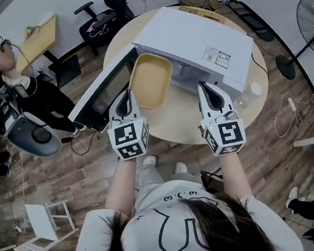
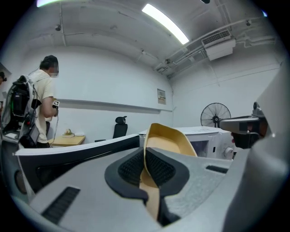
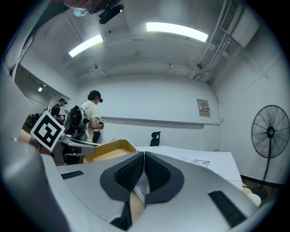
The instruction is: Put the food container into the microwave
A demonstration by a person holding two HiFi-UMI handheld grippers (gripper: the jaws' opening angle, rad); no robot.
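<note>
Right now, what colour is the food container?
The food container is plain mustard yellow, with no pattern; the head view shows it best.

Near-left rim of food container (image 1: 151, 79) hidden under left gripper (image 1: 125, 97); in left gripper view its lower part is lost behind the gripper body. Microwave (image 1: 192, 35) cavity not visible from head view, roof & container cover it. Label (image 1: 217, 58) on its top: print too small to read. Surface (image 1: 173, 123): far edge hidden by microwave. Small white item (image 1: 255, 89) at surface's right edge, can't tell what. Pale bit below right gripper (image 3: 144, 156) pads: unclear. Fan (image 1: 312, 22) cut by pic's right edge.
</note>
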